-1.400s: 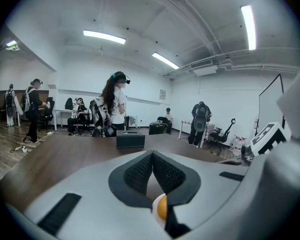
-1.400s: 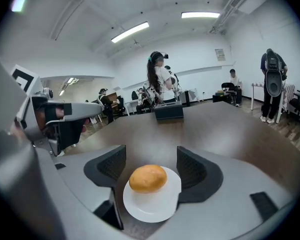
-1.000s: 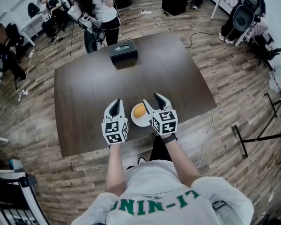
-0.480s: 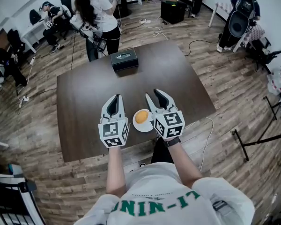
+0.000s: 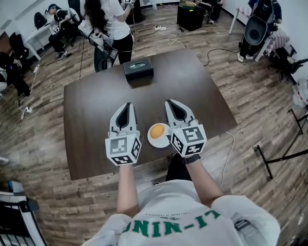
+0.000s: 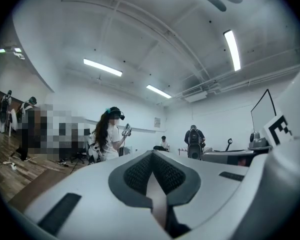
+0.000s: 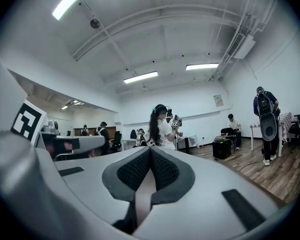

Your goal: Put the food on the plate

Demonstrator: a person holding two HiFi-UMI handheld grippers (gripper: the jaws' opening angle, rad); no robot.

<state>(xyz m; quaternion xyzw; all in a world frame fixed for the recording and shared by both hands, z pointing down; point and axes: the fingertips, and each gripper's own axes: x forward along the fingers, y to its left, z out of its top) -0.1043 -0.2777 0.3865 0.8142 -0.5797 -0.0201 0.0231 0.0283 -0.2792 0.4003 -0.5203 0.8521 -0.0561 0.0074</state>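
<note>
Food (image 5: 156, 131), a round orange piece, sits on a small white plate (image 5: 161, 144) close to the near edge of the dark wooden surface (image 5: 92, 117), a little right of that edge's middle, as seen in the head view. The left hand-held gripper (image 5: 126, 108) and the right hand-held gripper (image 5: 171, 104) are held above the surface on either side of the plate, both pointing toward the far edge. A black box (image 5: 138, 68) rests near the far edge, and a standing person (image 5: 110, 19) in a white top is just beyond it.

In the left gripper view, the left hand-held gripper's jaws are pressed together with nothing between them. It looks level across the room, where the standing person wears a headset beneath strip lights (image 6: 102, 67) on the ceiling.

In the right gripper view, the right hand-held gripper's jaws have just been closing and meet pad to pad, with nothing between them. The standing person is straight ahead, and a wooden floor (image 7: 270, 171) stretches away at the right.
</note>
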